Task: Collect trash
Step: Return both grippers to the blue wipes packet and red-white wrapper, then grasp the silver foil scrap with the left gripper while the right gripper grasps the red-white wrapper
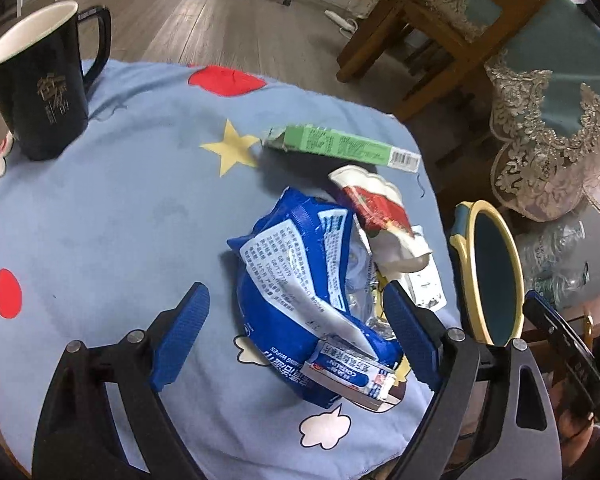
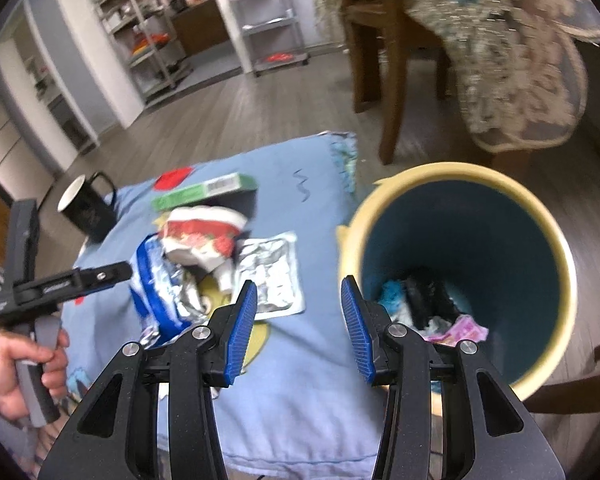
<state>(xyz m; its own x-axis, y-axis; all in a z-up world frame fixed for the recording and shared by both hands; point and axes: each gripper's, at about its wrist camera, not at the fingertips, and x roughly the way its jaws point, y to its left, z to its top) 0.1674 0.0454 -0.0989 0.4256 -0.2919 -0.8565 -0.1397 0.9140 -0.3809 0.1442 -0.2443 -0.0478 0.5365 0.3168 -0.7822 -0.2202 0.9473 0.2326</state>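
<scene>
Crumpled blue plastic wipes pack (image 1: 300, 300), one, reading "WIPES", lying between wide-apart left gripper (image 1: 296, 336) jaws | green cardboard box (image 1: 340, 148), one, barcoded, at twelve o'clock | right gripper (image 2: 300, 328) gaping empty | black ceramic mug (image 1: 40, 92), one.

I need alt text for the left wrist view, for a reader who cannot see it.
The open left gripper hovers around a crumpled blue wipes packet on a light blue patterned cloth. Behind the packet lie a torn red-and-white wrapper and a flat green cardboard box; a black mug stands far left, and a yellow-rimmed blue bin is at the right.
</scene>
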